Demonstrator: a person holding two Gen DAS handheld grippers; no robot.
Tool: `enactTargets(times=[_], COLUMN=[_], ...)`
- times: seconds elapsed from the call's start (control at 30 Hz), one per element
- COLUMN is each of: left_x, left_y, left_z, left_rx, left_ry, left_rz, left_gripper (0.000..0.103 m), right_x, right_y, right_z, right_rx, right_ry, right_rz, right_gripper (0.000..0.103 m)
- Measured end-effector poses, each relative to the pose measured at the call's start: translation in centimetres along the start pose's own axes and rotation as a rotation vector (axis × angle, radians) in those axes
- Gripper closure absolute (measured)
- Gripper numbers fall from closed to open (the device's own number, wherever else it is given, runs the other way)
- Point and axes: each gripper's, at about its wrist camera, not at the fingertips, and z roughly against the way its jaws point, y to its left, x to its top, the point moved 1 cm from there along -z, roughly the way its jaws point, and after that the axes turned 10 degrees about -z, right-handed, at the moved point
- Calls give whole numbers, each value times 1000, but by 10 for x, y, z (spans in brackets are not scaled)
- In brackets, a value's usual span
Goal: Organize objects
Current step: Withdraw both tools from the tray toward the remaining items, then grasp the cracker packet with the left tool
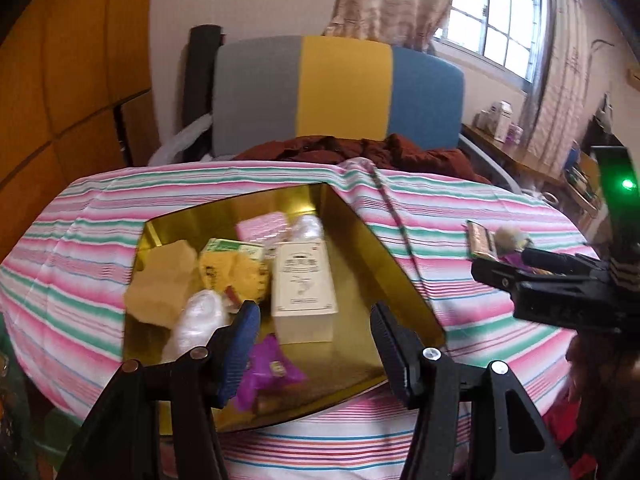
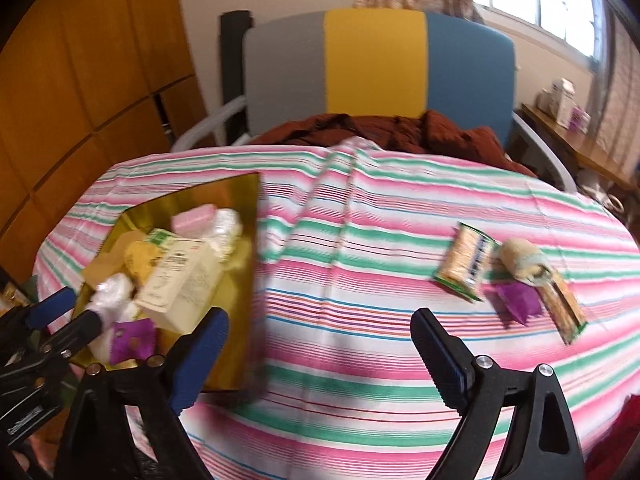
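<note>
A gold tray [image 1: 362,236] lies on the striped tablecloth and holds a cream box [image 1: 302,280], a yellow packet [image 1: 234,268], a pink packet [image 1: 262,224], white wrapped lumps and a purple packet [image 1: 268,372]. My left gripper [image 1: 312,318] hovers open over the tray's near end, the purple packet lying just below its blue left pad. My right gripper [image 2: 320,324] is open and empty above bare cloth, right of the tray [image 2: 240,268]. On the cloth to its right lie a cracker packet [image 2: 466,262], a wrapped bun [image 2: 520,264], a second purple packet [image 2: 518,300] and another cracker packet [image 2: 564,312].
Behind the table stands a grey, yellow and blue chair [image 1: 340,88] with a dark red garment [image 1: 360,150] on it. Wooden cabinets [image 2: 80,80] fill the left side. At the right, under a window, is a desk [image 2: 580,148] with boxes on it.
</note>
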Motion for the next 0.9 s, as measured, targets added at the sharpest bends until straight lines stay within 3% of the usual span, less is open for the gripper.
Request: enactTargets(times=[0.13, 0.3, 0.43, 0.57, 0.63, 0.9], left_x=[6, 13, 20, 31, 37, 65], left_y=[-15, -31, -49, -74, -88, -146], left_z=[-5, -12, -19, -29, -36, -85], left_rx=[-49, -87, -115, -141, -161, -242], left_ry=[1, 8, 21, 33, 37, 93], left_rz=[-36, -70, -100, -151, -174, -264], left_gripper=[45, 45, 45, 45, 45, 44], right_x=[15, 45, 55, 42, 39, 40], right_y=[-46, -128, -211, -272, -287, -288], right_z=[-2, 4, 3, -4, 0, 0], right_rx=[-35, -164, -279, -248, -222, -164], right_ry=[9, -41, -95, -56, -68, -64], right_rz=[-83, -187, -348, -641, -720, -725], right_gripper=[10, 10, 7, 7, 7, 3])
